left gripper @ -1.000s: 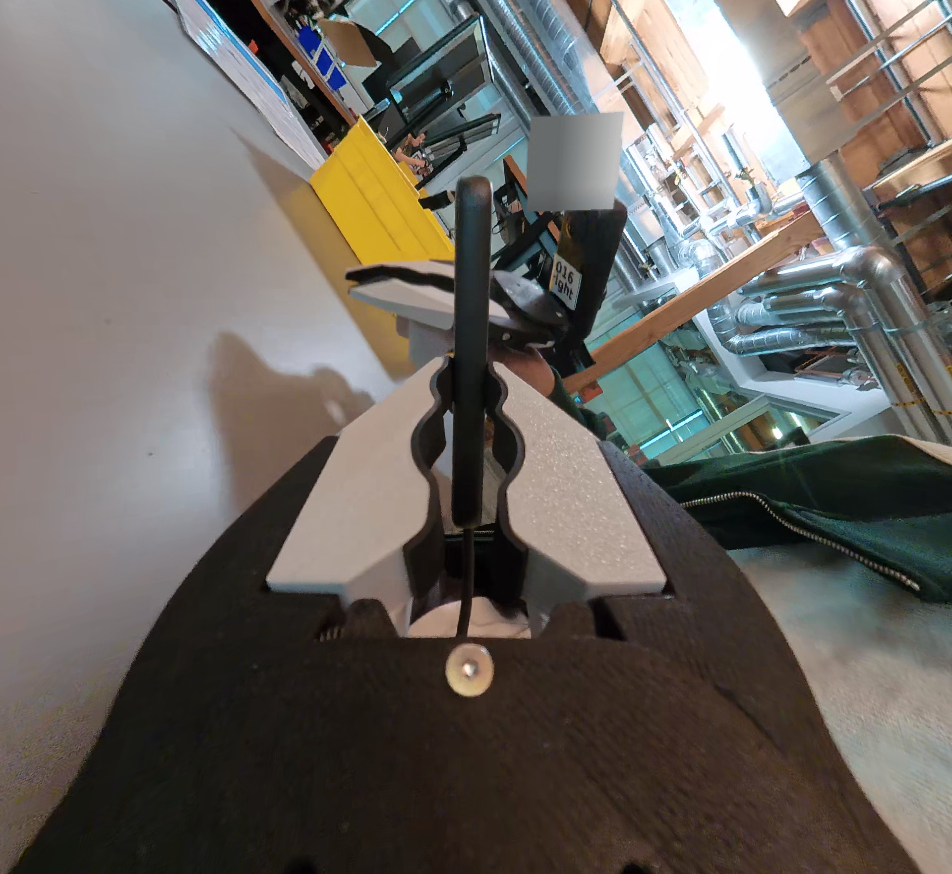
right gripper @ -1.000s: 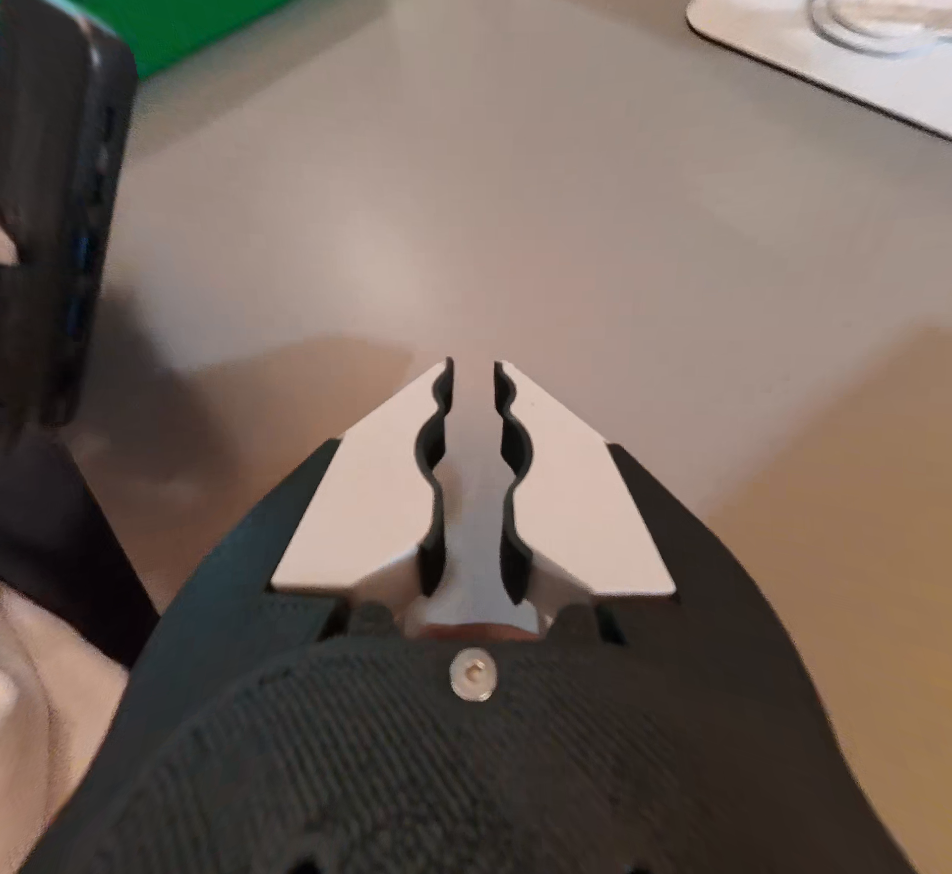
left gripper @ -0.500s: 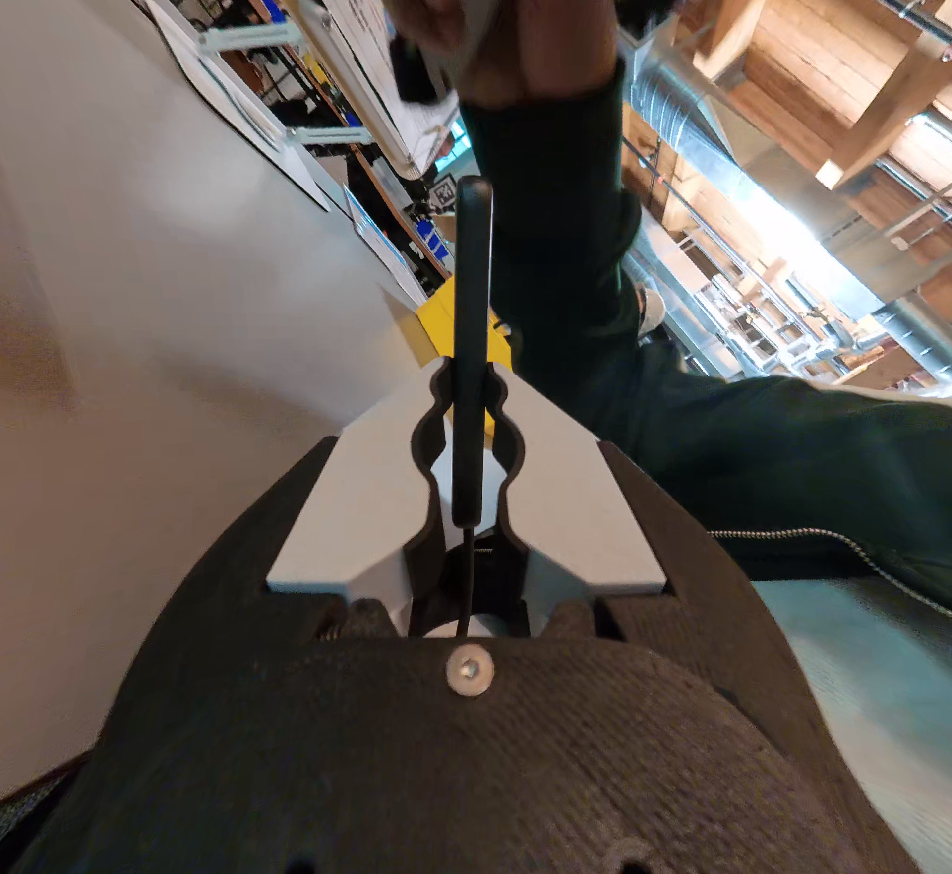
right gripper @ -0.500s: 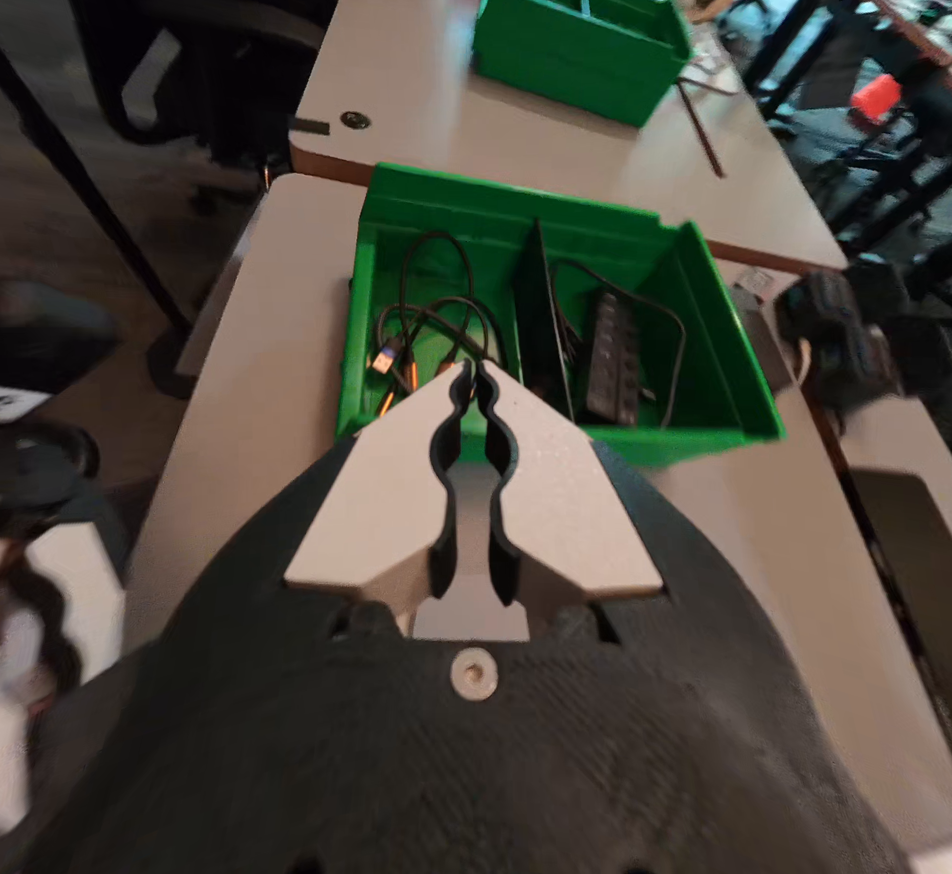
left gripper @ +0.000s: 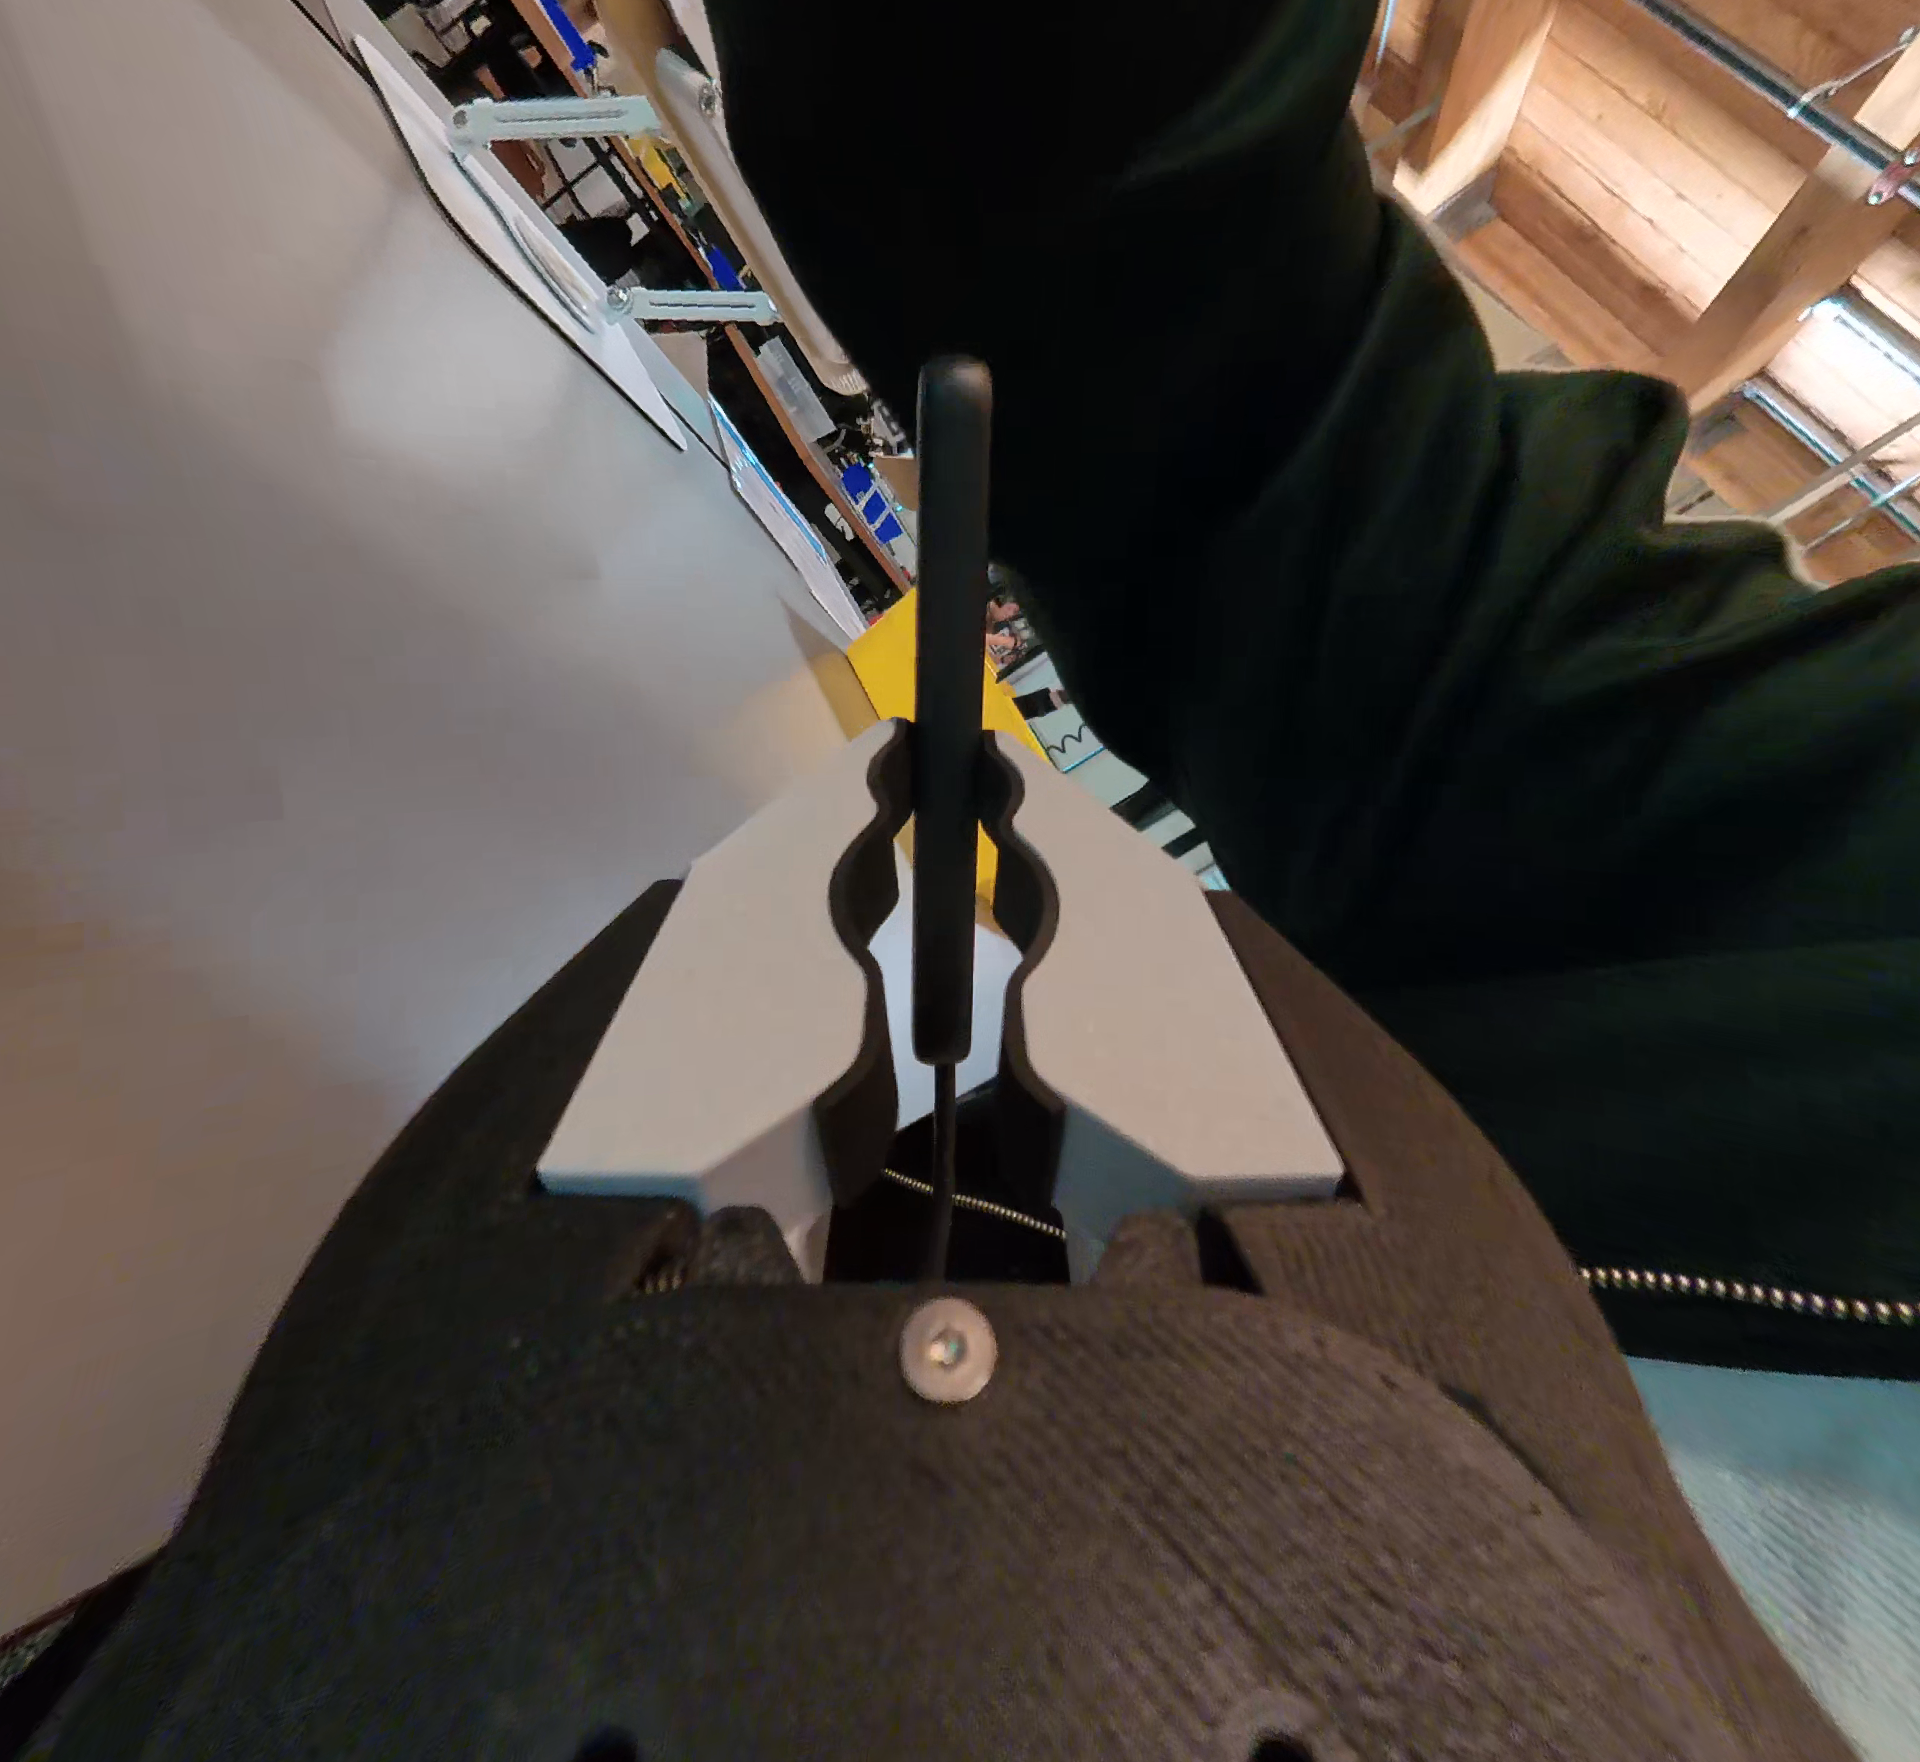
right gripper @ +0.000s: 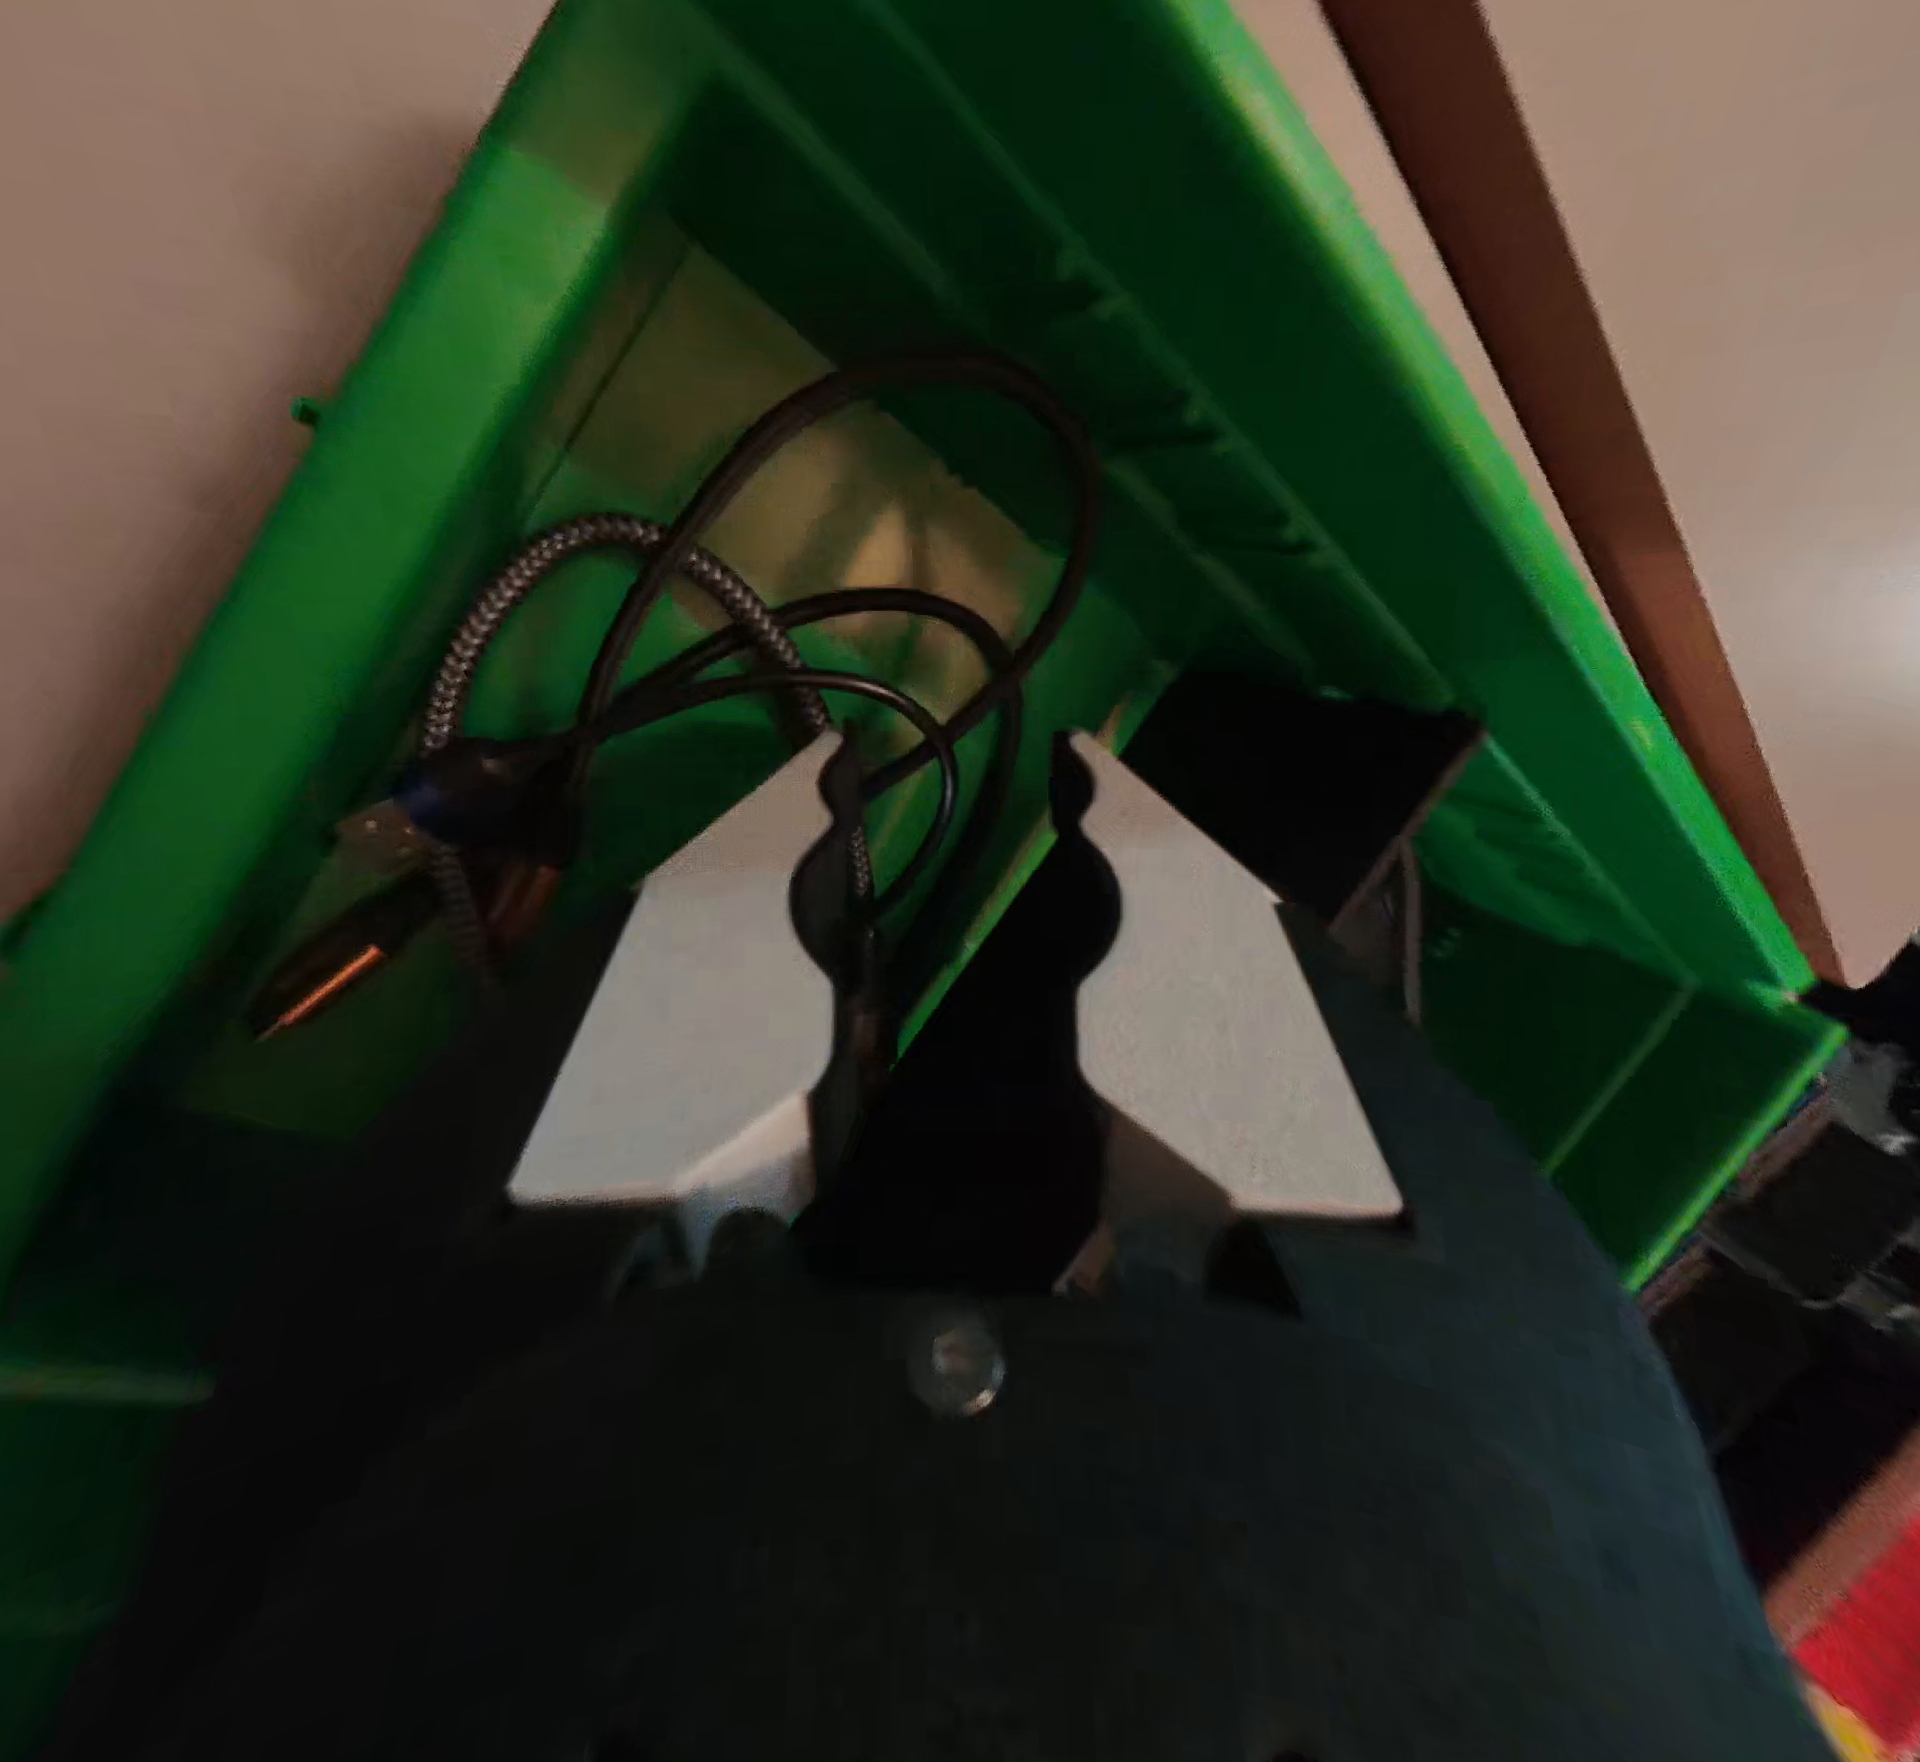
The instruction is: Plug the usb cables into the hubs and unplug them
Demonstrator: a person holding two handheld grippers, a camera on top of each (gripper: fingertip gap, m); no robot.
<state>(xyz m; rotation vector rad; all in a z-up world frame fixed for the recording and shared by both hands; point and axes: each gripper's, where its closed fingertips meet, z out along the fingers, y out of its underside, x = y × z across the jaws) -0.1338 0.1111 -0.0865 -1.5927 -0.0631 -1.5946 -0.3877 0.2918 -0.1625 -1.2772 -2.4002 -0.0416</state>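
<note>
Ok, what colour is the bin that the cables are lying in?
Bright green bin; the right wrist view shows it best.

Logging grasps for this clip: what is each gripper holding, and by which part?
The left gripper is shut on a flat black hub, clamped edge-on around its cable end. The right gripper is open over cables in the green bin, holding nothing.

No writing can be read in either view; the sheets (left gripper: 774,507) at the table's (left gripper: 312,569) far edge are too small and blurred.
</note>
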